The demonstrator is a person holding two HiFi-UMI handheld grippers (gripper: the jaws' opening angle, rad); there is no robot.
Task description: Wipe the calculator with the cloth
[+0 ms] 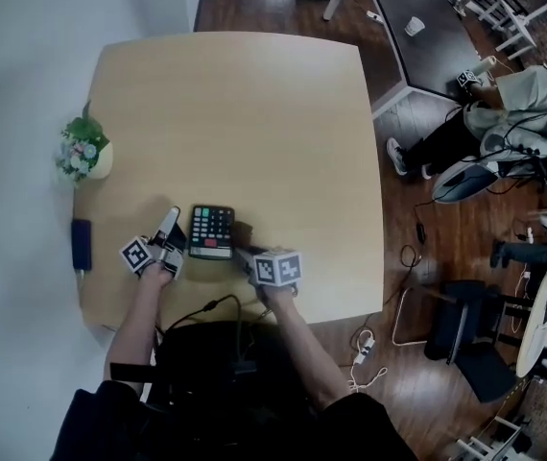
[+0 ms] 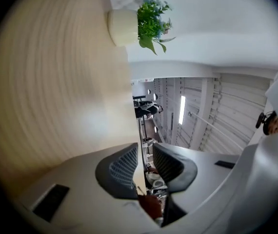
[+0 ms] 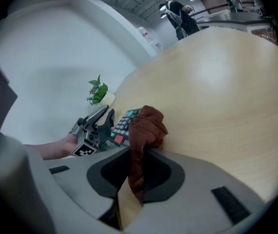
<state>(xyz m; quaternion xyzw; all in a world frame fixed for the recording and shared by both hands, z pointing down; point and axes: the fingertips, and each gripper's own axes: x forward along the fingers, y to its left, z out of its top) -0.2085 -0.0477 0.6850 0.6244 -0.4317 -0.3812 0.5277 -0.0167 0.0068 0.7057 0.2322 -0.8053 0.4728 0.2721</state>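
A dark calculator (image 1: 211, 231) with grey, green and red keys lies flat near the table's front edge; it also shows in the right gripper view (image 3: 122, 123). My right gripper (image 1: 242, 253) (image 3: 138, 172) is shut on a brown cloth (image 3: 146, 126), which bunches up past the jaws just right of the calculator (image 1: 244, 235). My left gripper (image 1: 173, 227) (image 2: 145, 160) points level along the table beside the calculator's left edge. Its jaws stand a narrow gap apart with nothing between them. The left gripper (image 3: 100, 118) also shows in the right gripper view, next to the calculator.
A small potted plant (image 1: 86, 152) (image 2: 129, 26) stands at the table's left edge by the white wall. A dark flat object (image 1: 81, 244) lies at the left edge nearer the front. A black cable (image 1: 206, 307) crosses the front edge. Seated people and chairs are off to the right.
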